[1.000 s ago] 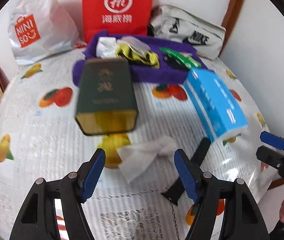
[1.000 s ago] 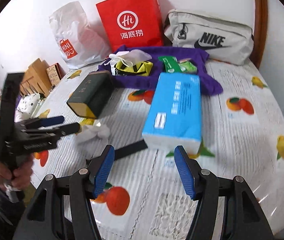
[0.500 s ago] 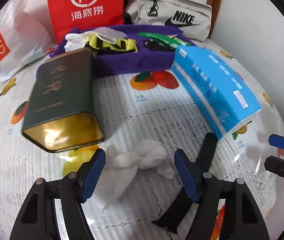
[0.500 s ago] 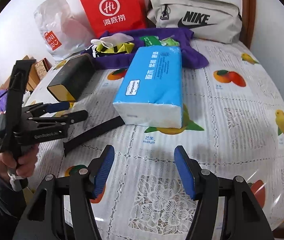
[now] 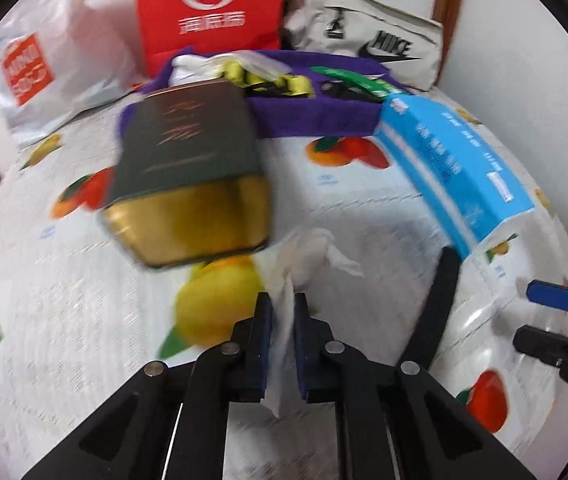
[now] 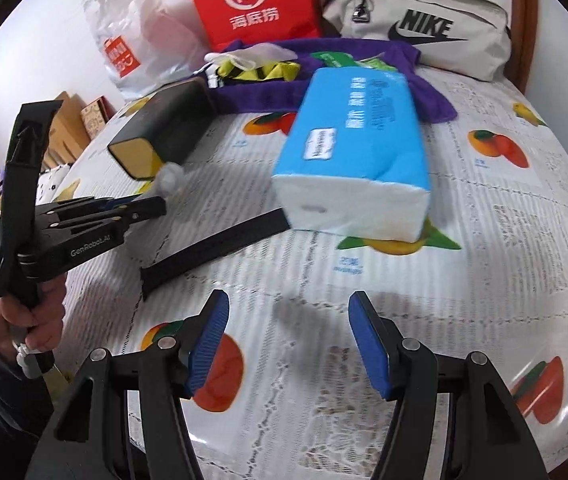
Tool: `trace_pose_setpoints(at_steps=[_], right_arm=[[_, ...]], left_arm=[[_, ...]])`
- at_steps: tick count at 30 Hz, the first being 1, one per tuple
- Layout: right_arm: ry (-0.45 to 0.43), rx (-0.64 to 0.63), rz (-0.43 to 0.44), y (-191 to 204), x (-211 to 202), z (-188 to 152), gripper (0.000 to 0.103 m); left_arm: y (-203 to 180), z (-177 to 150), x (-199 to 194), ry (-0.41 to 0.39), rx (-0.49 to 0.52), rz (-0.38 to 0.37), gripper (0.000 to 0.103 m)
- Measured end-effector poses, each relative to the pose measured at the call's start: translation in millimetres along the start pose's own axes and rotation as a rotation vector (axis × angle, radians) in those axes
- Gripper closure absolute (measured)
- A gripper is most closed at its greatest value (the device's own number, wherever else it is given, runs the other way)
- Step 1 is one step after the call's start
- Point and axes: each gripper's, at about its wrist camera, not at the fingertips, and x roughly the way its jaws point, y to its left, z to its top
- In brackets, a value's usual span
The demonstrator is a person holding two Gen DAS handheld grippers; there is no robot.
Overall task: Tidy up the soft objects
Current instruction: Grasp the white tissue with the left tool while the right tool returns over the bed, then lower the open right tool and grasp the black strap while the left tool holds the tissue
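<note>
Tissue (image 5: 284, 312), white and crumpled, is pinched between the closed fingers of the left gripper (image 5: 282, 312), just beside the dark green tin (image 5: 188, 168) on the desk (image 5: 64, 300). Right gripper (image 6: 288, 340) fingers are spread apart, gripping nothing, near the blue tissue pack (image 6: 355, 148).

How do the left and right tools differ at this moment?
The left tool is shut on the tissue; the right tool is open and holds nothing. The left tool is at the tin; the right tool hovers before the blue pack. Both have blue pads.
</note>
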Motion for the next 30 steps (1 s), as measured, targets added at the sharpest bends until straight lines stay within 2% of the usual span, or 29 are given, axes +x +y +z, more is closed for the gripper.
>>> trace_pose_setpoints(at_steps=[3,5,8,14,17,24,28,30], right_arm=[[0.013,-0.006,0.012,5,9,-3,0.041],[0.024,0.001,0.011,7,17,-6,0.041],[-0.005,0.002,0.017,10,17,-7,0.041],[-0.004,0.076,0.056,23,26,5,0.039],[-0.009,0.108,0.003,36,34,13,0.033],[-0.037,0.14,-0.14,66,48,23,0.032],[-0.034,0.075,-0.242,81,56,23,0.032],[-0.04,0.055,-0.266,84,57,22,0.034]], left_arm=[[15,-12,-10,-0.001,-0.048,0.038,0.092],[26,-21,-16,-0.01,-0.087,0.016,0.092],[42,-29,-22,-0.019,-0.154,-0.028,0.092],[43,-31,-23,-0.023,-0.142,-0.026,0.092],[48,-35,-27,-0.024,-0.149,-0.048,0.092],[60,-42,-30,-0.02,-0.146,-0.112,0.092],[66,-46,-31,-0.025,-0.144,-0.138,0.092],[68,-46,-31,-0.027,-0.148,-0.153,0.092]])
